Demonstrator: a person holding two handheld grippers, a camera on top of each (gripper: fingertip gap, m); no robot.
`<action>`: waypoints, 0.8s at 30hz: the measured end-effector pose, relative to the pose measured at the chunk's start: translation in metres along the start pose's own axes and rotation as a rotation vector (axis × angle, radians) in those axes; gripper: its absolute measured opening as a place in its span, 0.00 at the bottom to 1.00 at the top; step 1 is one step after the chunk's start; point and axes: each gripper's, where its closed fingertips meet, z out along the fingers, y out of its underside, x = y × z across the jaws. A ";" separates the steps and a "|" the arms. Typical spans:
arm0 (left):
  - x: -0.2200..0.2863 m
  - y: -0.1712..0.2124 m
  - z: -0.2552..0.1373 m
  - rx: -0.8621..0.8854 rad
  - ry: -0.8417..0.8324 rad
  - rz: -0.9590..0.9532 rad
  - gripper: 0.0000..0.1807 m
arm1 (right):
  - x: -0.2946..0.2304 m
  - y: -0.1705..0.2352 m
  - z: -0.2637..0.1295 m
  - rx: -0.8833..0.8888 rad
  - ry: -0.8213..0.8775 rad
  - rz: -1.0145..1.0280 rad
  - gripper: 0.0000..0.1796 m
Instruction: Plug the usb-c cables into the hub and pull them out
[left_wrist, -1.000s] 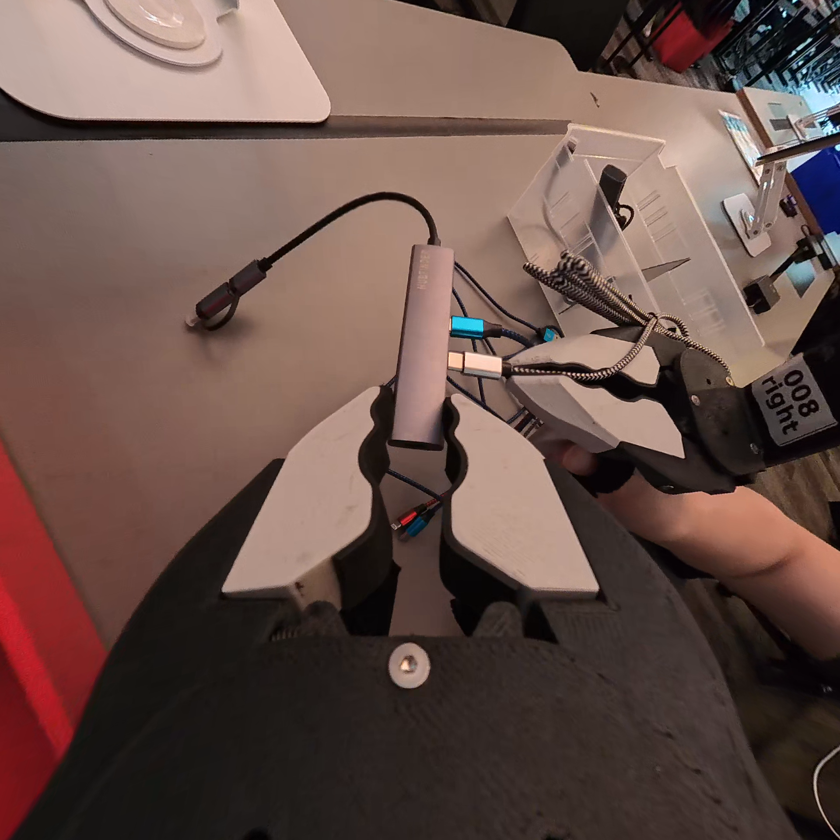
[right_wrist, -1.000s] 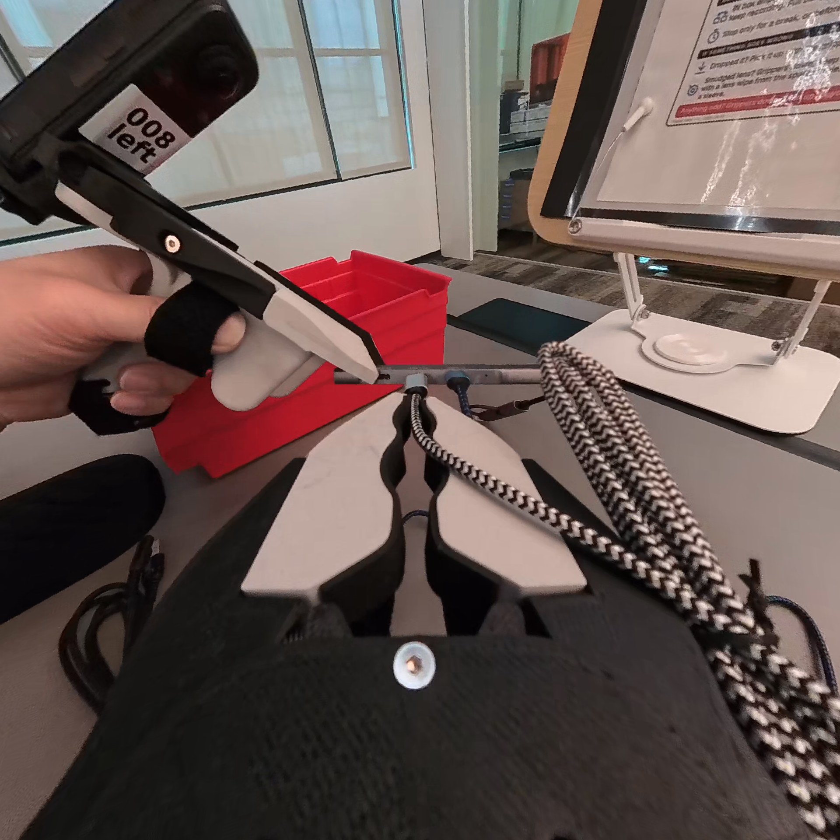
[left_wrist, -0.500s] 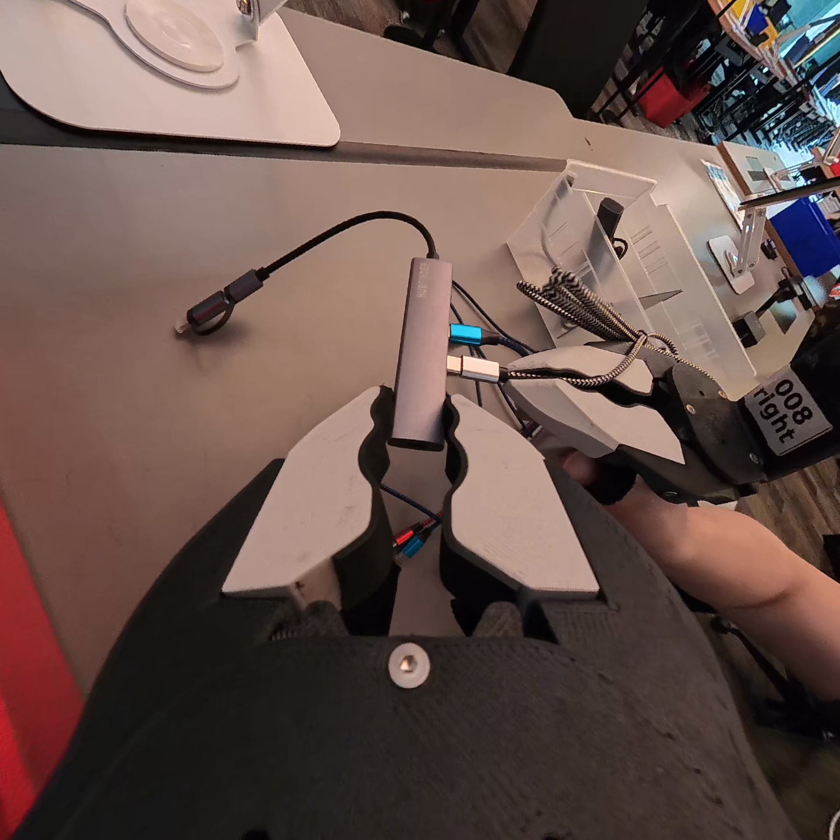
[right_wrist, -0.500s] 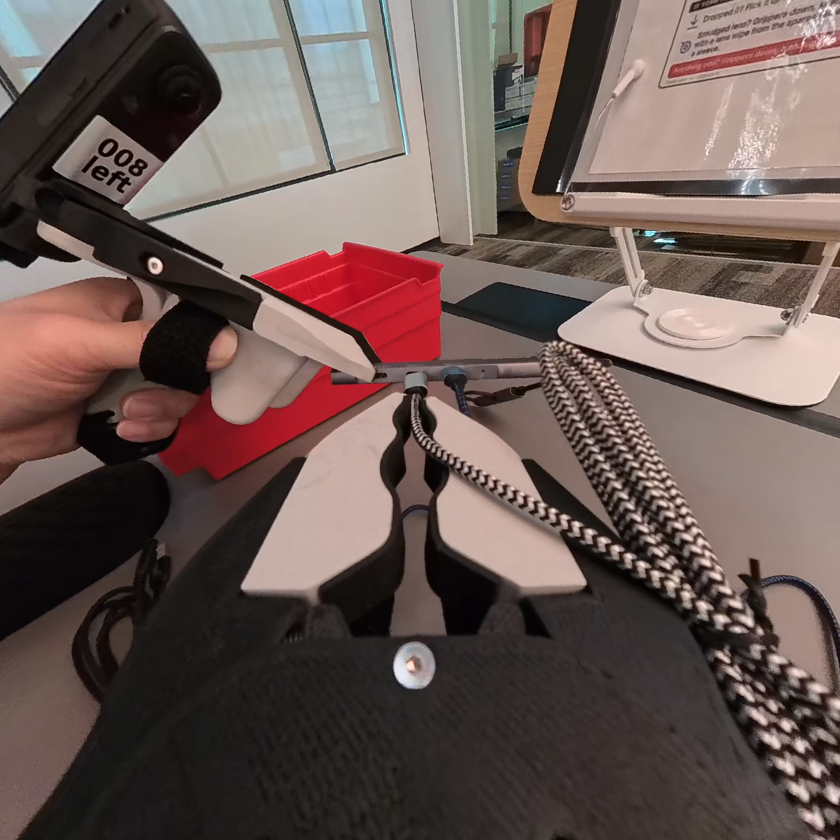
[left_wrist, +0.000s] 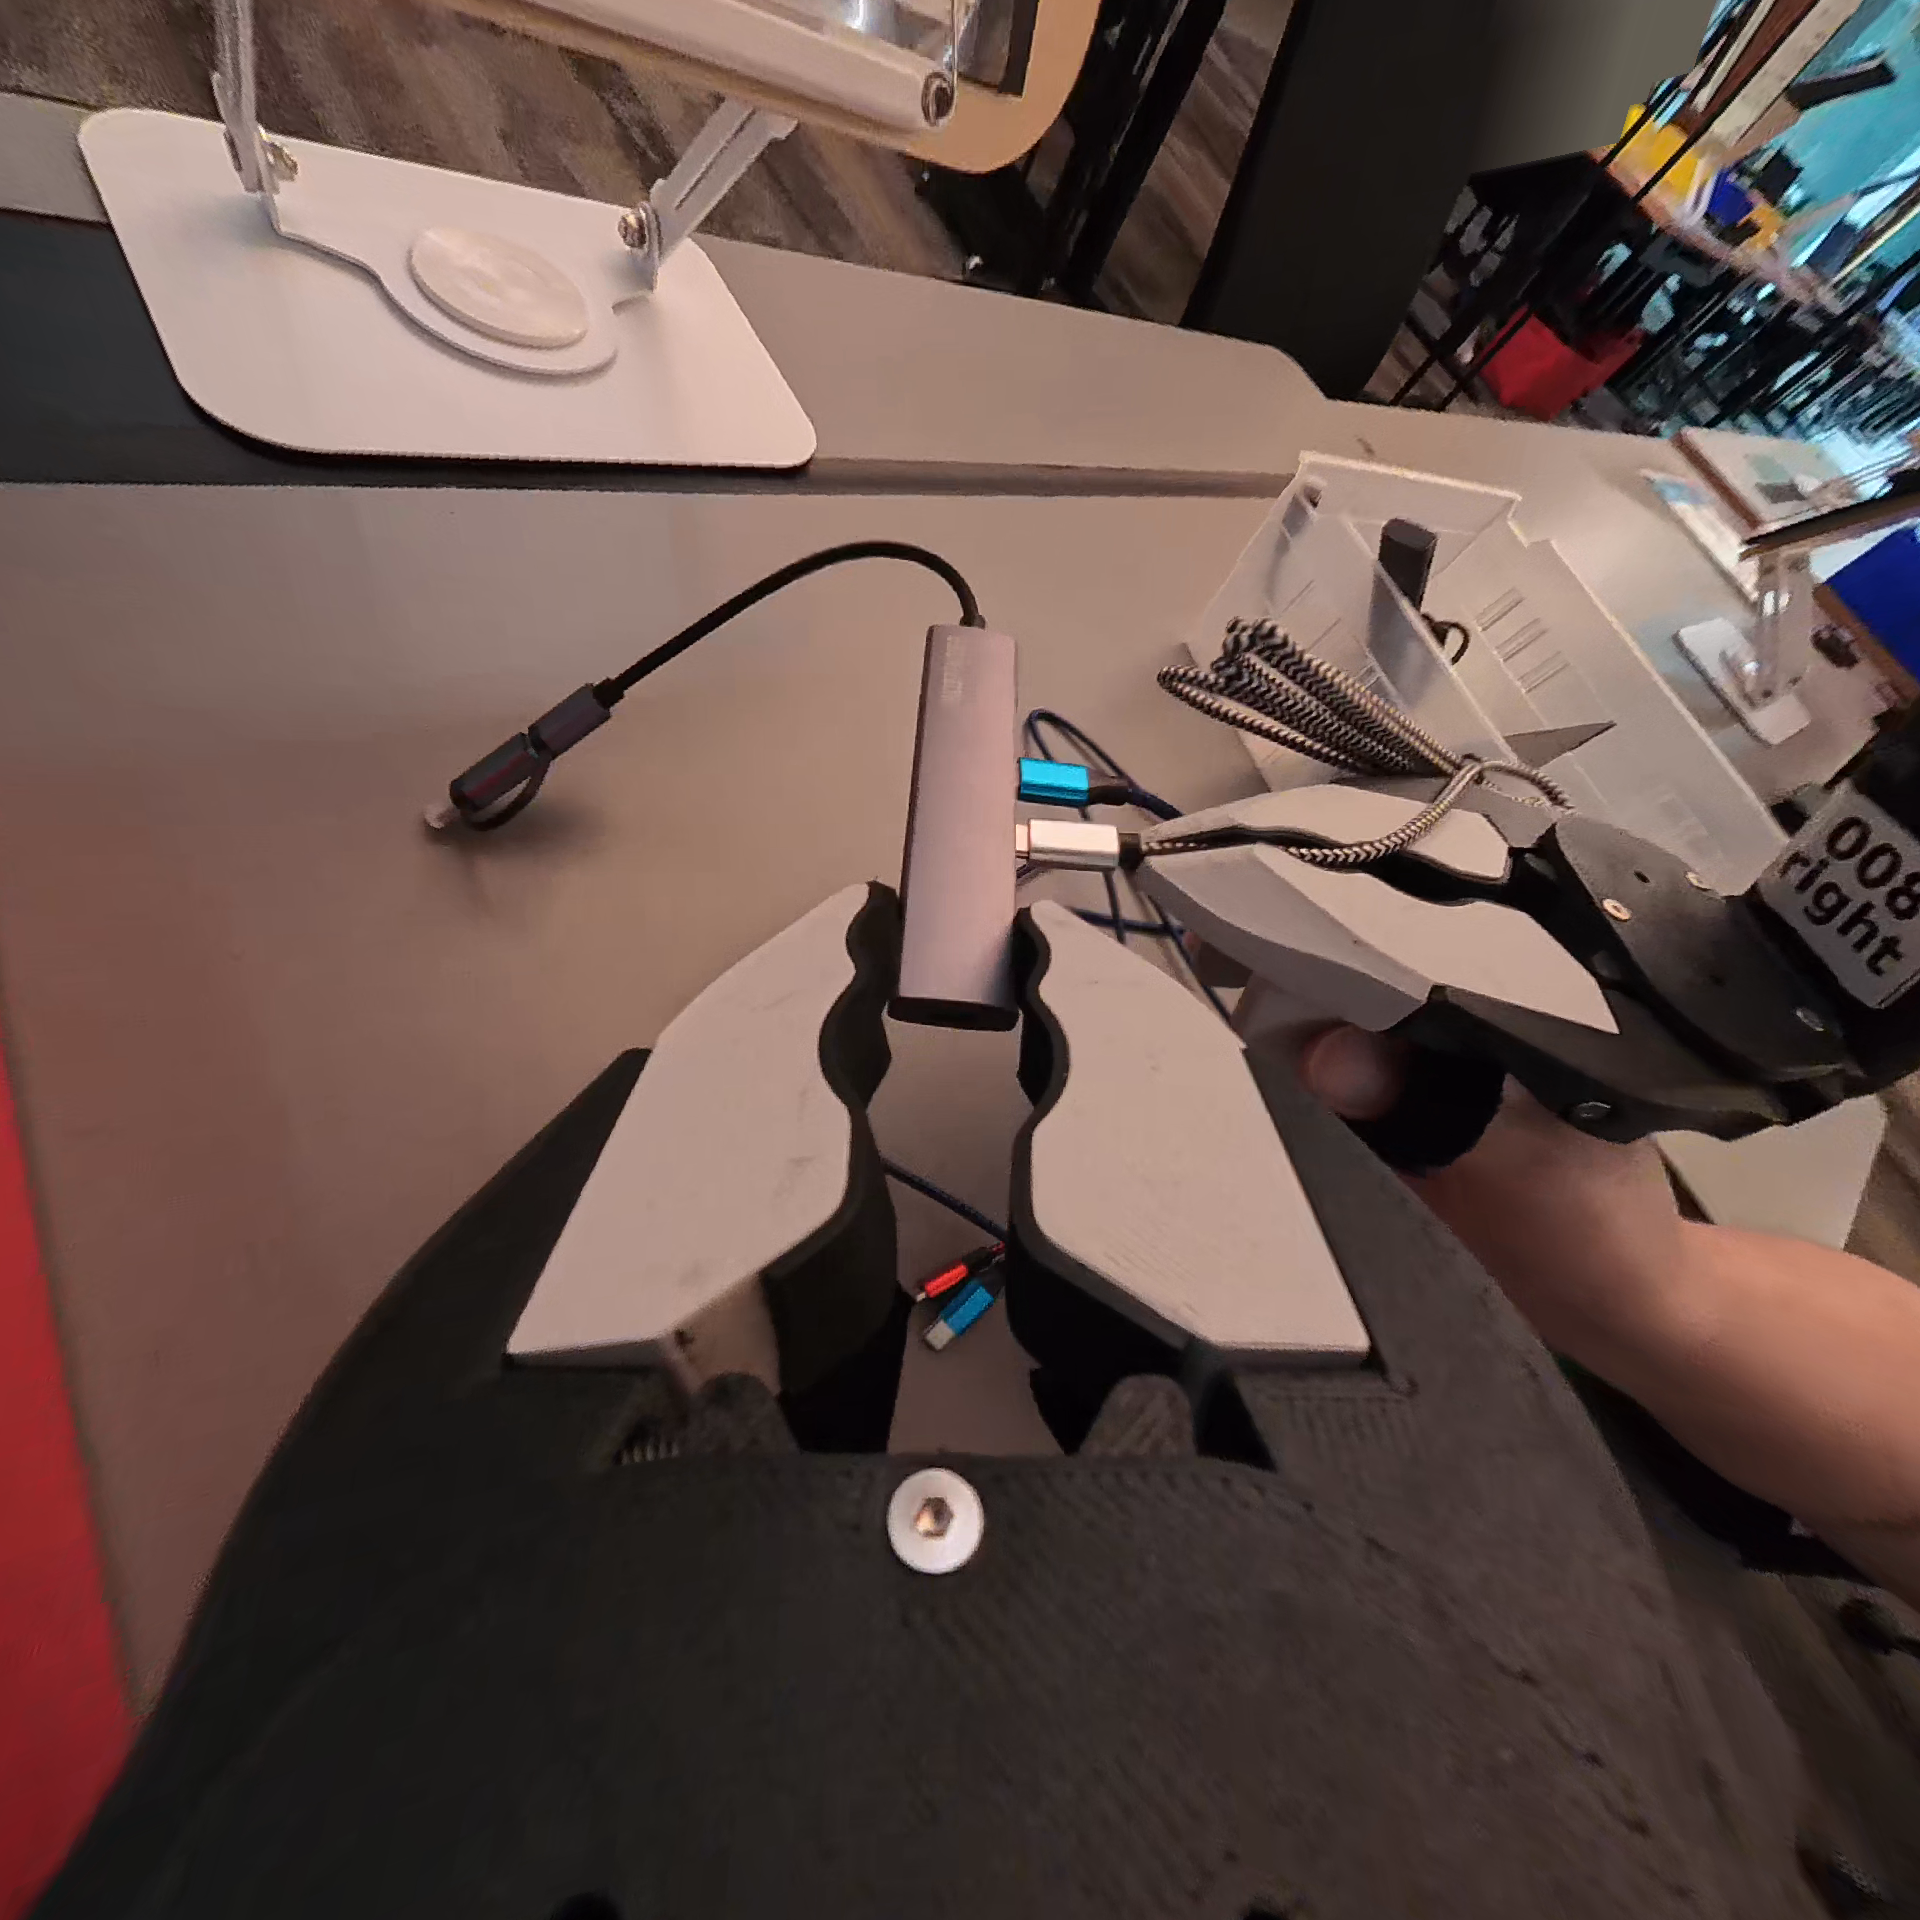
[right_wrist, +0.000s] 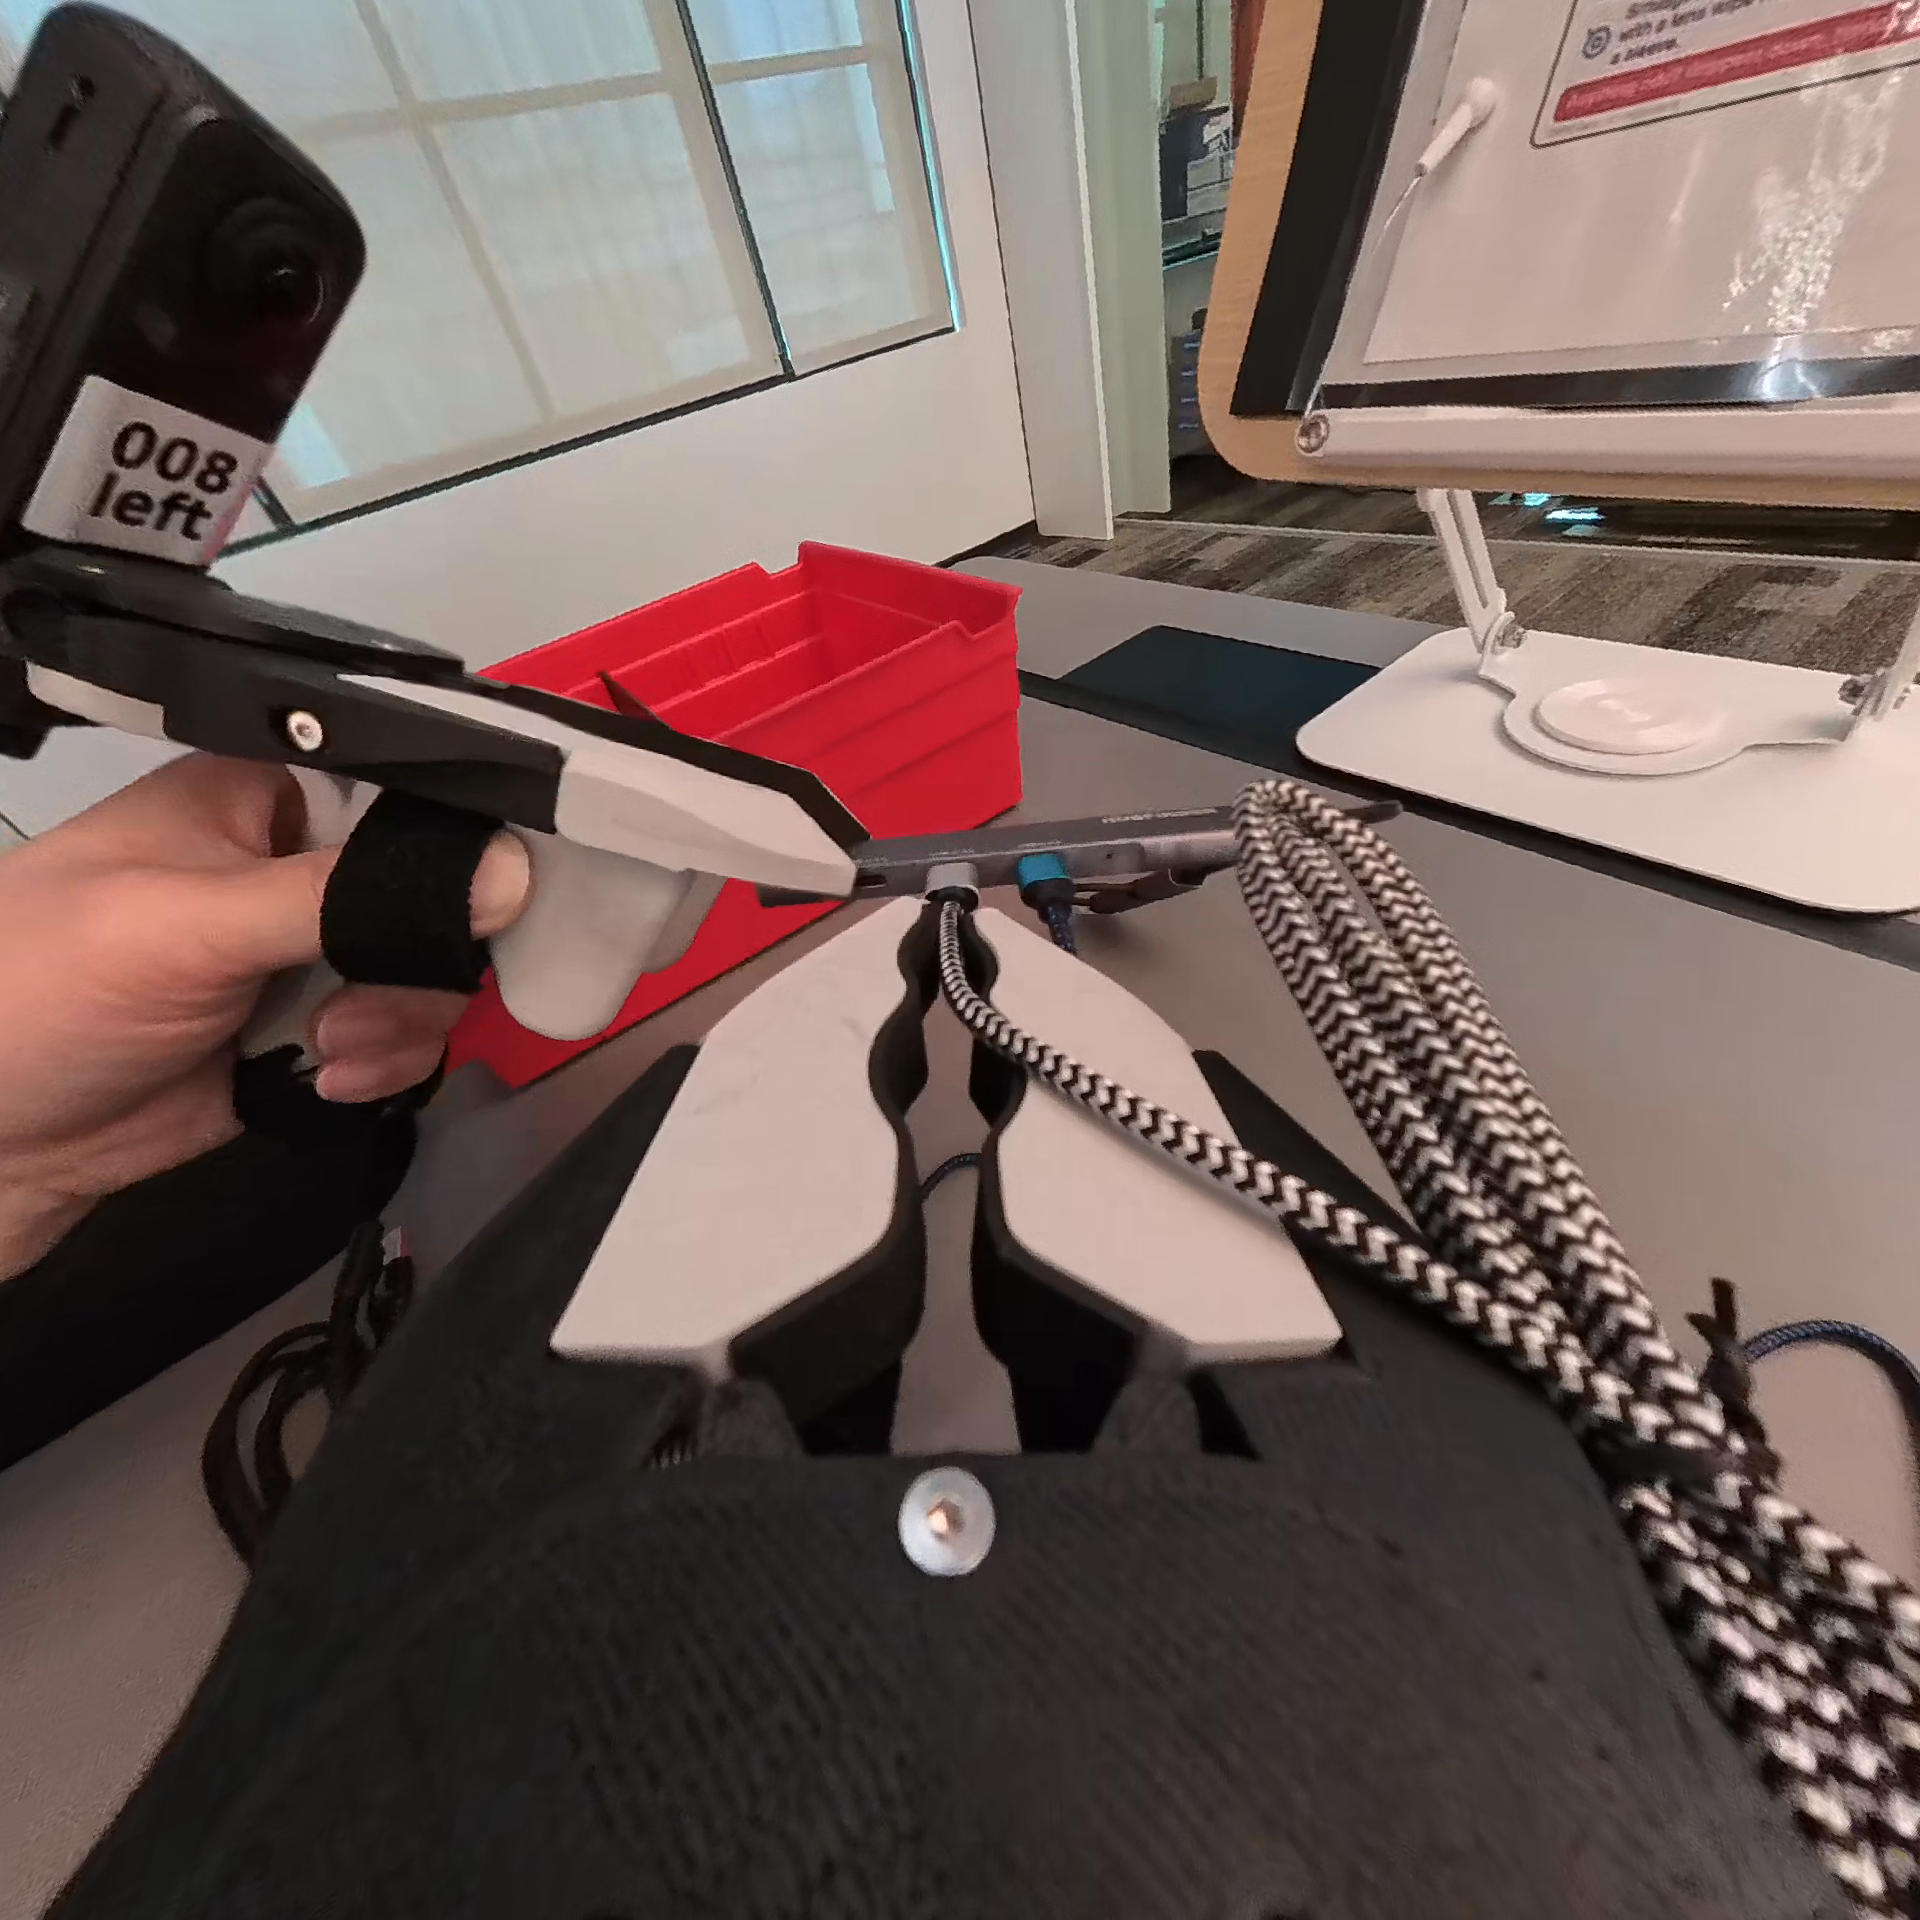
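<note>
My left gripper (left_wrist: 951, 914) is shut on the near end of a slim grey hub (left_wrist: 961, 790) and holds it above the table. A blue plug (left_wrist: 1051, 779) and a silver plug (left_wrist: 1075, 842) sit in the hub's right side. My right gripper (right_wrist: 951, 920) is shut on the black-and-white braided cable (right_wrist: 1091, 1091) just behind the silver plug (right_wrist: 948, 876). It also shows in the left wrist view (left_wrist: 1153, 847), right of the hub. The hub (right_wrist: 1101, 836) shows edge-on in the right wrist view, with the left gripper (right_wrist: 831, 868) at its left end.
The hub's own black lead ends in a plug (left_wrist: 509, 764) on the grey table (left_wrist: 312, 675). A clear plastic bin (left_wrist: 1455, 644) stands right, a red bin (right_wrist: 831, 686) left, a white stand base (left_wrist: 416, 312) behind. Loose cable ends (left_wrist: 961, 1294) lie under my left gripper. Across from one pair of fingers to the other is roughly 4 cm.
Both grippers have risen and tilted with the hub and cable, so more of the stand and red bin shows. Both grips and both plugs are unchanged.
</note>
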 end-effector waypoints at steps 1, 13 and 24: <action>0.000 0.000 -0.001 0.012 0.012 -0.016 0.12 | -0.001 0.000 0.000 -0.001 -0.006 -0.008 0.02; 0.007 0.002 -0.008 0.064 0.085 -0.010 0.12 | -0.009 -0.011 -0.003 0.016 -0.058 -0.122 0.01; 0.007 0.023 0.008 0.083 0.229 -0.181 0.12 | -0.005 0.000 -0.003 -0.138 -0.078 -0.193 0.02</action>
